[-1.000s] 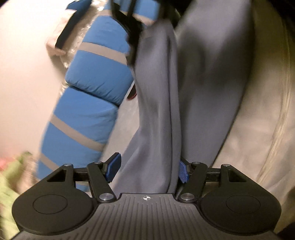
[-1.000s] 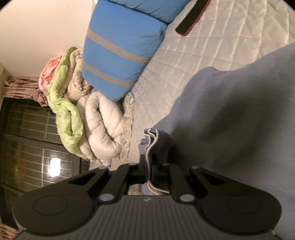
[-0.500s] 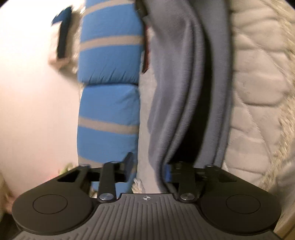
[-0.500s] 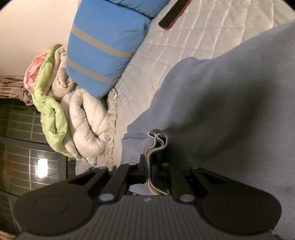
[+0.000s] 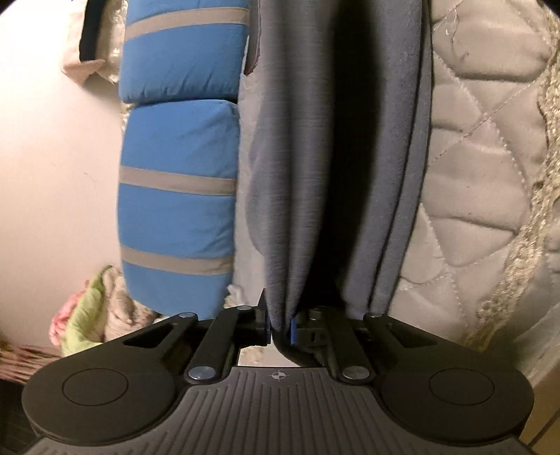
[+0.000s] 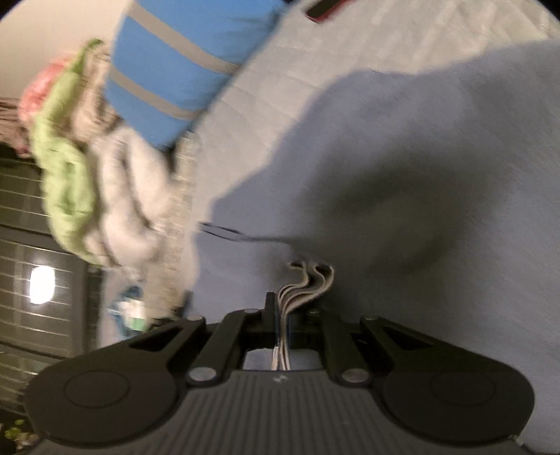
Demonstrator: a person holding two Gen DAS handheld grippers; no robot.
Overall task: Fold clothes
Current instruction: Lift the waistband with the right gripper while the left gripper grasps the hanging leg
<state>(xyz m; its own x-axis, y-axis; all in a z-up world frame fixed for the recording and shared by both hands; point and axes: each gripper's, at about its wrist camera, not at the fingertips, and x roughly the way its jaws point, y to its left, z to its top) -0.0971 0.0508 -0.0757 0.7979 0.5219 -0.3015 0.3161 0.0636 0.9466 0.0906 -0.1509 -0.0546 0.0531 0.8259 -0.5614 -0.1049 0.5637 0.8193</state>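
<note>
A grey garment (image 5: 297,157) hangs in long folds ahead of my left gripper (image 5: 280,330), which is shut on a bunched edge of it just above the quilted bed. In the right wrist view the same grey garment (image 6: 402,182) spreads over the bed, and my right gripper (image 6: 284,325) is shut on several stacked layers of its hem (image 6: 308,280). The view is blurred by motion.
A white quilted bedspread (image 5: 483,147) lies under the garment. A blue pillow with grey stripes (image 5: 175,168) lies along the wall side. Rolled green, pink and white blankets (image 6: 80,175) are piled at the bed's end. A dark flat object (image 6: 322,10) lies on the quilt.
My left gripper has gone from open around the garment to shut on it, and has swung down toward the bed. My right gripper, still holding the hem, has moved over the bed.
</note>
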